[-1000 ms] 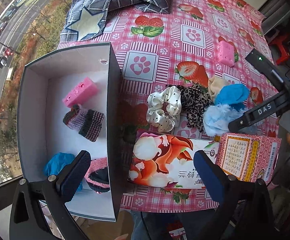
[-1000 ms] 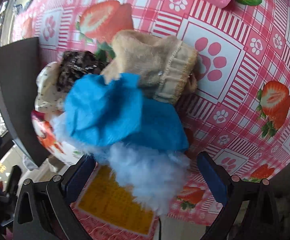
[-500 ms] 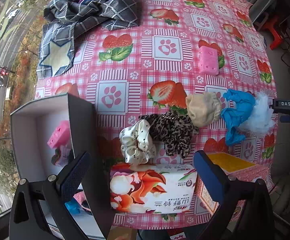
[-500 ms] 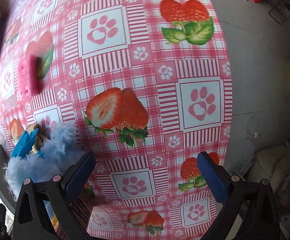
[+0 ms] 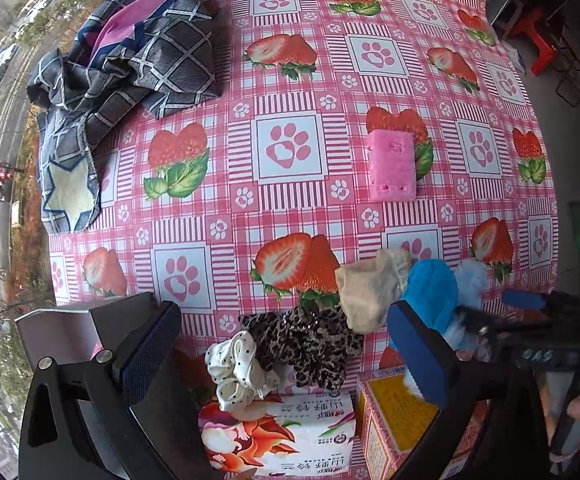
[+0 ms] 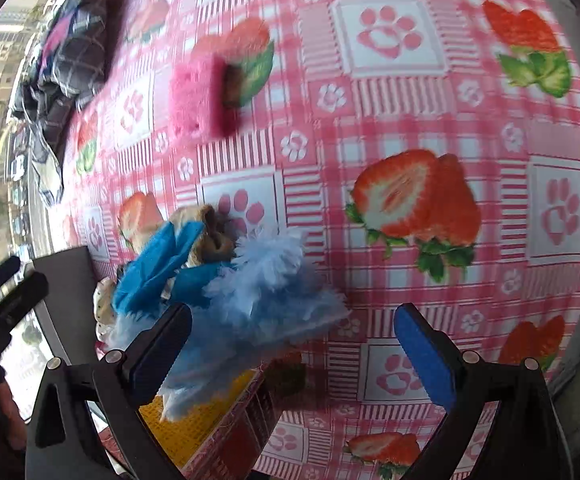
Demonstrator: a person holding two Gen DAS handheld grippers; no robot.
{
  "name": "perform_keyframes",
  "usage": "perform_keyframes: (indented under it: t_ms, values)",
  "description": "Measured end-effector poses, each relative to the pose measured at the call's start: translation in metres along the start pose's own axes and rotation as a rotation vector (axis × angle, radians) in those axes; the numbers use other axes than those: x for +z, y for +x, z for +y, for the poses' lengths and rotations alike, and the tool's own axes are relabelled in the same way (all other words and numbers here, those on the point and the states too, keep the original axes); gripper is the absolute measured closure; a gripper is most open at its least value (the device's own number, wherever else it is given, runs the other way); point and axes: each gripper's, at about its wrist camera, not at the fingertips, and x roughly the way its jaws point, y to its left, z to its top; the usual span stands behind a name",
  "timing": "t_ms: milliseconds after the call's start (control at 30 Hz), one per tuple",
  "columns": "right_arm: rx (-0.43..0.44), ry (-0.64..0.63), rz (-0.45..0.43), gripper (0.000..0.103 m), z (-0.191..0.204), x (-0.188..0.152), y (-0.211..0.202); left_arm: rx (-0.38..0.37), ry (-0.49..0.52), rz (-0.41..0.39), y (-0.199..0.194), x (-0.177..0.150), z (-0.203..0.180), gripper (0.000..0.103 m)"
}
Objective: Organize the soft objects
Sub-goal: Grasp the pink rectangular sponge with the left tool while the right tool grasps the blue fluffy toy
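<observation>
**Both grippers empty; soft pile sits at the table's near edge**

Left wrist view. Your left gripper has its jaws spread apart, nothing between them. The soft pile lies on the table at about 5 o'clock: polka-dot scrunchie, leopard scrunchie, beige sock, blue fluffy item. The pink sponge lies well apart at 2 o'clock, long axis running 12 to 6. The dark box shows at 8 o'clock, partly behind the left finger. Risk: the polka-dot scrunchie overlaps the tissue pack and touches the leopard one, so a grab there could drag both, or the pack.

Right wrist view (blurred). Your right gripper is also parted and holds nothing; the blue fluffy item lies just ahead of its left finger, off-centre toward 9 o'clock. Its long axis runs roughly 10 to 4, fringe pointing to 3. Risk: closing now would likely pinch only loose fringe, or snag the patterned carton beneath it. Centre first. The sock against it may come along.
</observation>
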Motion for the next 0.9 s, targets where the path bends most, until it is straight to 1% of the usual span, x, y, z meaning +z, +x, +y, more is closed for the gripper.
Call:
perform_keyframes:
  t_ms: [33, 67, 100, 167, 233, 333, 367, 433, 467, 533, 567, 633, 733, 833, 900]
  values:
    - [-0.035, -0.019, 0.029, 0.001, 0.001, -0.001, 0.013, -0.003, 0.005, 0.002, 0.003, 0.006, -0.004, 0.000]
    - [-0.117, -0.049, 0.045, 0.001, 0.001, -0.003, 0.023, -0.006, 0.012, 0.005, 0.006, 0.011, -0.008, 0.000]
    - [-0.193, -0.074, 0.038, 0.001, -0.004, -0.007, 0.026, -0.007, 0.019, 0.008, 0.009, 0.017, -0.013, 0.000]
    - [-0.289, -0.086, 0.019, 0.001, -0.014, -0.014, 0.026, -0.008, 0.039, 0.013, 0.017, 0.028, -0.025, 0.000]
    - [-0.356, -0.061, 0.004, 0.001, -0.032, -0.018, 0.021, -0.002, 0.059, 0.019, 0.027, 0.041, -0.037, 0.000]
    - [-0.498, -0.019, -0.054, 0.001, -0.061, -0.019, 0.003, 0.005, 0.086, 0.025, 0.042, 0.059, -0.055, 0.000]
    - [-0.499, 0.009, -0.079, 0.001, -0.072, -0.020, -0.005, 0.006, 0.095, 0.027, 0.047, 0.065, -0.061, 0.000]
    - [-0.402, 0.051, -0.133, 0.001, -0.089, -0.024, -0.025, 0.006, 0.115, 0.029, 0.056, 0.075, -0.071, 0.000]
    - [-0.345, 0.053, -0.156, 0.001, -0.093, -0.027, -0.034, 0.007, 0.128, 0.032, 0.060, 0.079, -0.077, 0.000]
    - [-0.269, 0.020, -0.176, 0.001, -0.091, -0.033, -0.043, 0.015, 0.149, 0.038, 0.069, 0.087, -0.086, 0.000]
    - [-0.224, -0.012, -0.176, 0.001, -0.086, -0.037, -0.045, 0.017, 0.157, 0.048, 0.076, 0.091, -0.089, 0.000]
    - [-0.163, -0.059, -0.162, 0.001, -0.081, -0.043, -0.046, 0.012, 0.155, 0.069, 0.088, 0.098, -0.094, 0.000]
    - [-0.113, -0.123, -0.142, 0.001, -0.064, -0.054, -0.038, -0.002, 0.133, 0.097, 0.103, 0.105, -0.093, 0.000]
    - [-0.078, -0.203, -0.124, 0.001, -0.041, -0.062, -0.025, 0.007, 0.115, 0.117, 0.112, 0.108, -0.090, 0.001]
    - [-0.069, -0.272, -0.091, 0.001, -0.027, -0.064, -0.014, -0.007, 0.104, 0.135, 0.118, 0.110, -0.087, 0.008]
